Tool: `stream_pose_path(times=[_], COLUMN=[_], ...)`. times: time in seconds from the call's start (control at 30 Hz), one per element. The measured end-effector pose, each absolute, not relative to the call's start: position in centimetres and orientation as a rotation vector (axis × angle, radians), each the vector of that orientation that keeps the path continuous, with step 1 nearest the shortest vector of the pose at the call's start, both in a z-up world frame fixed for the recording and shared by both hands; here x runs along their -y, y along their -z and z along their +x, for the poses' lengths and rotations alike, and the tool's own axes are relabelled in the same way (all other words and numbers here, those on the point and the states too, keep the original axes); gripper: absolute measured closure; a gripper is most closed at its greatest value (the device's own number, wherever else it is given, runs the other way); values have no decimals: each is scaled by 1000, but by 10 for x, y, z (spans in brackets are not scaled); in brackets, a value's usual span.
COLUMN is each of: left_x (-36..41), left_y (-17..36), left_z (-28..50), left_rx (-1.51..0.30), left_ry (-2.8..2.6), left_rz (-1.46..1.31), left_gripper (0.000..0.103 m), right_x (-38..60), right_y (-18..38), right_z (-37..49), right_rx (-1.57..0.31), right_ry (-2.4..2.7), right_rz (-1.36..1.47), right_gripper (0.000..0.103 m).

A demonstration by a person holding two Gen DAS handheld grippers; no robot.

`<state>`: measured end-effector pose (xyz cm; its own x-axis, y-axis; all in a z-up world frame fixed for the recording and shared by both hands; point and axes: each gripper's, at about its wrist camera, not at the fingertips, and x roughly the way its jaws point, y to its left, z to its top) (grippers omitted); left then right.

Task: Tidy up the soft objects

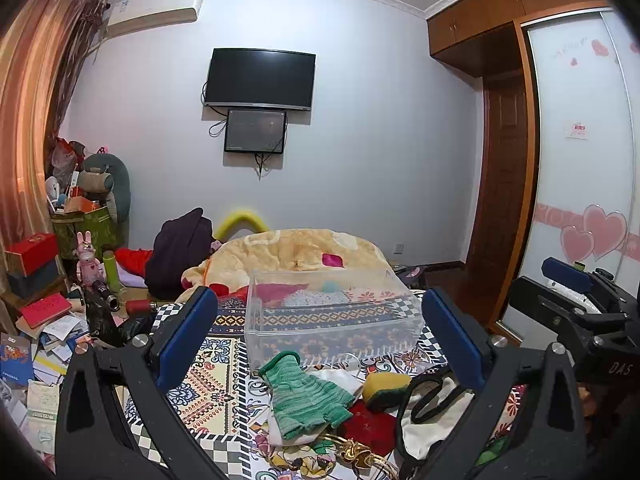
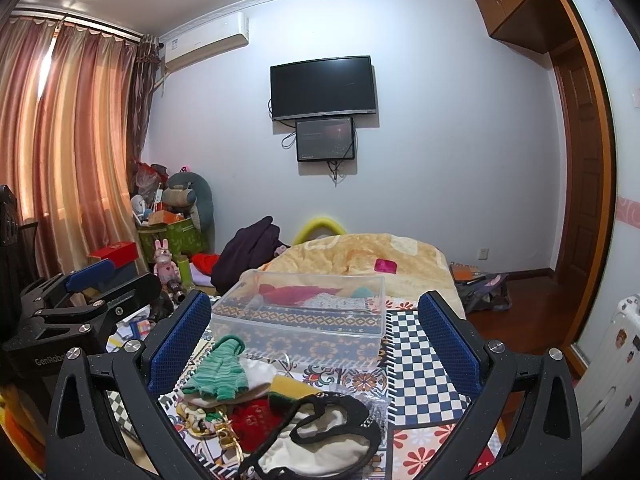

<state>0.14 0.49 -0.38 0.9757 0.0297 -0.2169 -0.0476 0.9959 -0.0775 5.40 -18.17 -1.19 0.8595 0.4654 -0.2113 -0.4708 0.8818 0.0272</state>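
A heap of soft things lies on the patterned bedspread (image 1: pixel 208 364): a green knit glove (image 1: pixel 304 392), a yellow-green sponge (image 1: pixel 384 388), a red cloth (image 1: pixel 372 424) and a white bag with black straps (image 1: pixel 432 420). A clear plastic box (image 1: pixel 332 312) stands just behind the heap. My left gripper (image 1: pixel 320 336) is open above the glove. In the right wrist view the glove (image 2: pixel 220 372), red cloth (image 2: pixel 256 416), white bag (image 2: pixel 316 444) and box (image 2: pixel 304 320) show. My right gripper (image 2: pixel 316 340) is open and empty over them.
A yellow blanket (image 1: pixel 296 252) is bunched behind the box. A cluttered bedside area with boxes, a pink rabbit figure (image 1: pixel 89 260) and papers lies left. A wardrobe (image 1: pixel 576 160) and door stand right. The right gripper also shows in the left wrist view (image 1: pixel 580 292).
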Motion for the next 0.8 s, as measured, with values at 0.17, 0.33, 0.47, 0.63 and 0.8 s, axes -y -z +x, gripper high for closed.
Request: stream_pose_path(times=[0.17,0.33,0.47,0.63,0.8], left_x=[-5,-5,-5,-5,-5], left_y=[4,4,3,3,4], left_z=[0,1,0,1,2], left_rx=[-219,-222,-226,-224,-231], left_ry=[-36,-36,-36,-33,-24], left_rz=[-84,-83,-82,-81,-80], left_gripper=[0,0,0,0,0], right_x=[182,181,181,181,182], right_y=[11,11,11,11,12], right_z=[55,54,54,54,54], right_rx=[-216,-215,-214,-213,-218], right_ry=[-493,-493,-493,-493,-493], right_rz=[-27,-25,-26,-26,-25], right_gripper=[0,0,0,0,0])
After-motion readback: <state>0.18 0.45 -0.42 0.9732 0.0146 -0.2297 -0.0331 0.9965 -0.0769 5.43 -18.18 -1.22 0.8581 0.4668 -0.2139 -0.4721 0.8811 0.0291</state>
